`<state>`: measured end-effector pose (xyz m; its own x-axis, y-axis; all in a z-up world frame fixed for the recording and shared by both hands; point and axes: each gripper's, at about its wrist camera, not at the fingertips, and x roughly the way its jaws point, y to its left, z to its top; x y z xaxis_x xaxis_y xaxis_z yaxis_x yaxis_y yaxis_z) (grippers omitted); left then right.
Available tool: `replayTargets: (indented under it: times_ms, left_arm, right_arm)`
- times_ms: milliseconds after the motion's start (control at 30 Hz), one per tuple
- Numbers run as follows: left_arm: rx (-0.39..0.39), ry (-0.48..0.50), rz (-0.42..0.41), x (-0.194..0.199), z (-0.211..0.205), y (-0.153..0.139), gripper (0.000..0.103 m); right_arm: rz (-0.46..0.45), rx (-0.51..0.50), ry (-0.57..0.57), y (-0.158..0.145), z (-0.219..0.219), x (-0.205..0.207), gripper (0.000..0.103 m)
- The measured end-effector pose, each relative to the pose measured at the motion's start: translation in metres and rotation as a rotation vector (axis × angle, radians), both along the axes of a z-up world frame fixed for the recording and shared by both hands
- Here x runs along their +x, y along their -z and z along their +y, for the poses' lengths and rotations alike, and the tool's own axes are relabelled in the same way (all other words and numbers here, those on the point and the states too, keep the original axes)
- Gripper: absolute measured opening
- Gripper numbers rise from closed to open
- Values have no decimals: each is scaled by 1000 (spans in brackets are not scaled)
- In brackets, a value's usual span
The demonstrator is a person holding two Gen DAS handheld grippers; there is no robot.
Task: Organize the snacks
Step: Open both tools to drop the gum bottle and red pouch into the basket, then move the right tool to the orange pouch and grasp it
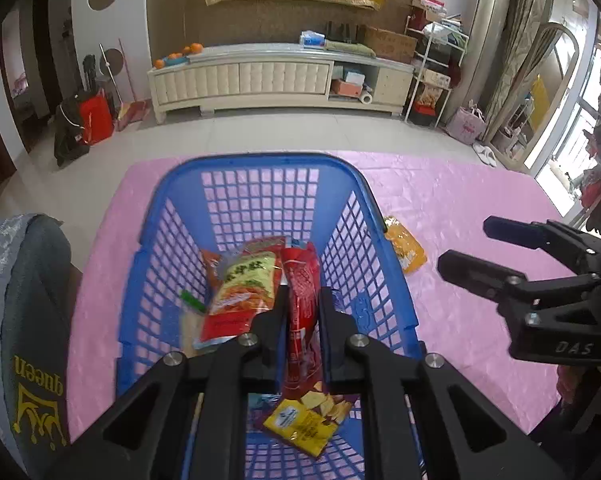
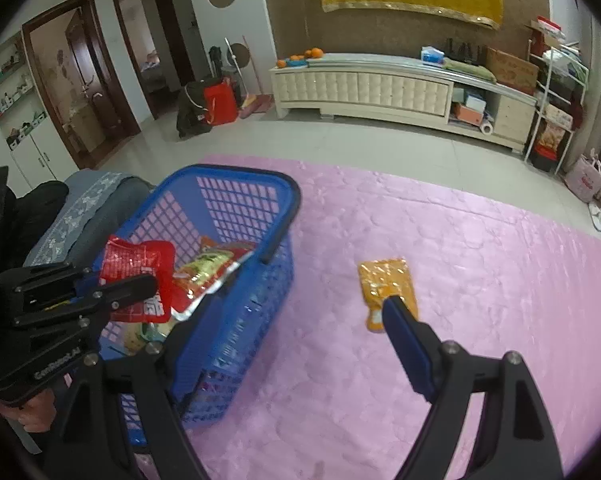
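My left gripper [image 1: 303,304] is shut on a red snack packet [image 1: 302,300], which hangs inside the blue mesh basket [image 1: 260,164]. Below it in the basket lie a green-and-orange packet [image 1: 244,280] and a yellow chips packet [image 1: 304,420]. An orange packet [image 1: 404,248] lies on the pink cloth just right of the basket. In the right wrist view my right gripper [image 2: 288,316] stands wide open with nothing between its fingers; its right fingertip overlaps the near end of the orange packet [image 2: 386,284]. There the left gripper [image 2: 120,276] holds the red packet [image 2: 140,256] over the basket [image 2: 240,172].
A pink cloth [image 2: 420,360] covers the table. A grey chair cover with "queen" printed on it [image 1: 28,320] sits at the table's left edge. A cream cabinet [image 1: 260,76] stands across the tiled floor. A hand [image 2: 32,412] grips the left tool.
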<state>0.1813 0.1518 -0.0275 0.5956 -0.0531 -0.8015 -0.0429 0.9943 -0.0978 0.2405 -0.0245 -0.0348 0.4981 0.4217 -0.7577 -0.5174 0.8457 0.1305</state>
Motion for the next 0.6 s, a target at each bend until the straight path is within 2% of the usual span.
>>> replayTargets:
  times_ms: [67,100,133,200,367,600]
  left_arm:
    - [2,1,7,1,-4,3,13]
    - [11,1,12,1,-5,4,27]
    - [19,3,16,0,-6,5,49]
    - [39,-3,9,-4,-8,5,64]
    - [47,-4,14,-17,-15,1,65]
    - [70,6,-36,-32,-21,-23,67]
  right_arm:
    - [-4,-6,8,0,-5,-1,85]
    - [-6,-9,14,-2,-8,-3,85]
    - [-8,-10,17,-4,-12,-4,85]
    - [-21,-6,36,-8,-21,-6,85]
    - [-19,11,69,-16,-36,-11,85]
    - [-53,20,74,-30,-45,-21,85]
